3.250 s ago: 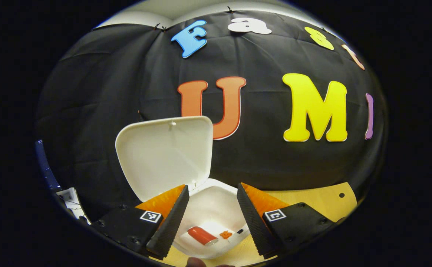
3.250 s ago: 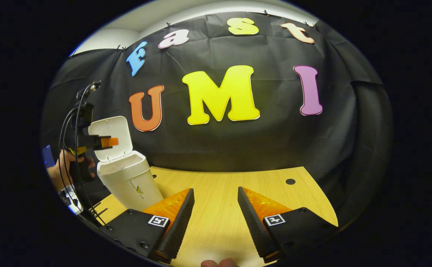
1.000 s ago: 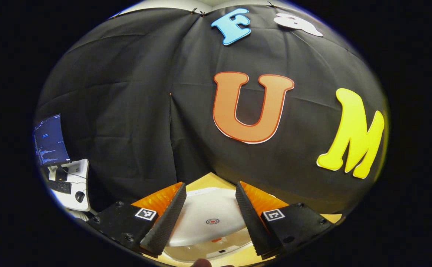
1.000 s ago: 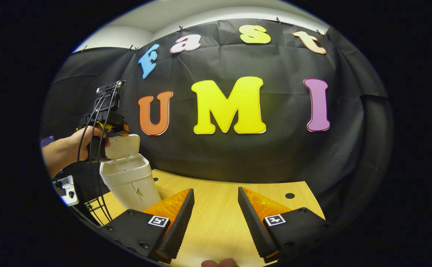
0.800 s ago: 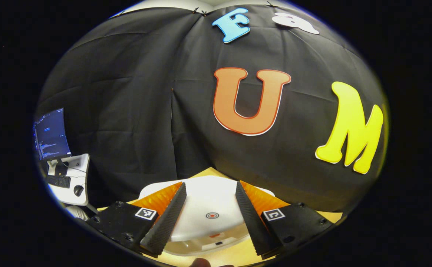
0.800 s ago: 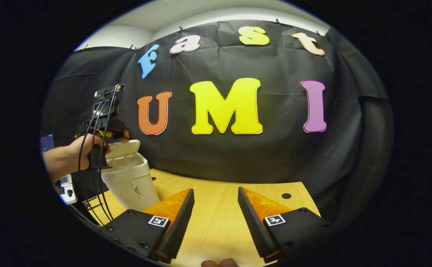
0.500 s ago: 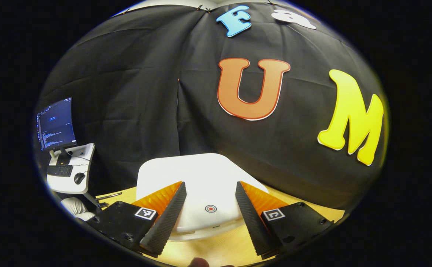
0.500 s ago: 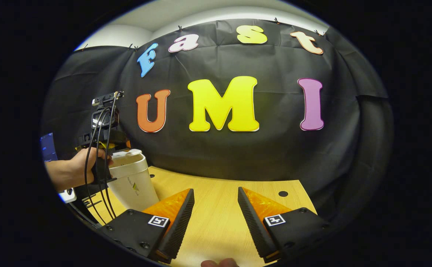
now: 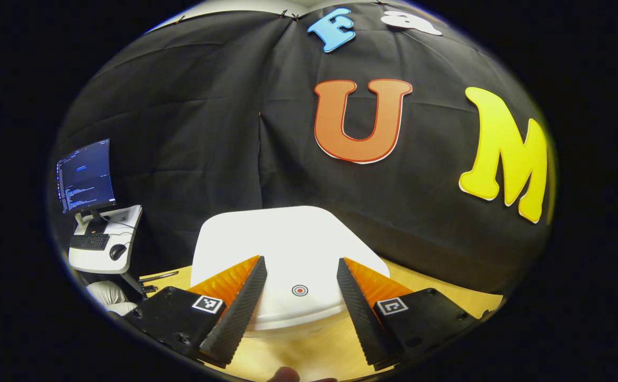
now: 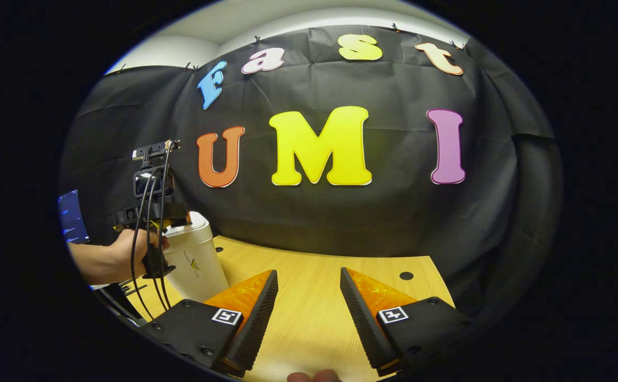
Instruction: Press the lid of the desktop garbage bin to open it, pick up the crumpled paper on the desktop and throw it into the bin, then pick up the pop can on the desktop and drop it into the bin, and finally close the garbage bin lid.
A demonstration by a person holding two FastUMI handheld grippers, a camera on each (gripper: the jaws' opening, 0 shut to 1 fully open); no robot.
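In the left gripper view the left hand-held gripper (image 9: pixel 299 289) hangs low over the garbage bin's lid (image 9: pixel 282 241), its two fingers spread apart with nothing between them; the white lid lies flat and closed on the bin, and a small red ring mark (image 9: pixel 299 290) on it sits in the gap between the fingers; whether the fingers touch the lid cannot be told; the wooden worktop (image 9: pixel 309 353) shows just below the lid's front edge; off to the left stand a lit monitor (image 9: pixel 85 176) and a small white side table (image 9: pixel 104 249) with a keyboard and mouse.

In the right gripper view the right hand-held gripper (image 10: pixel 304 297) is also released, fingers wide apart over bare worktop (image 10: pixel 309 297), well away from the bin; the garbage bin (image 10: pixel 194 260) stands at the far left of the worktop with its lid down; the left hand-held gripper (image 10: pixel 152 212), trailing black cables, sits right at the bin's top, held by a hand (image 10: pixel 131 249).
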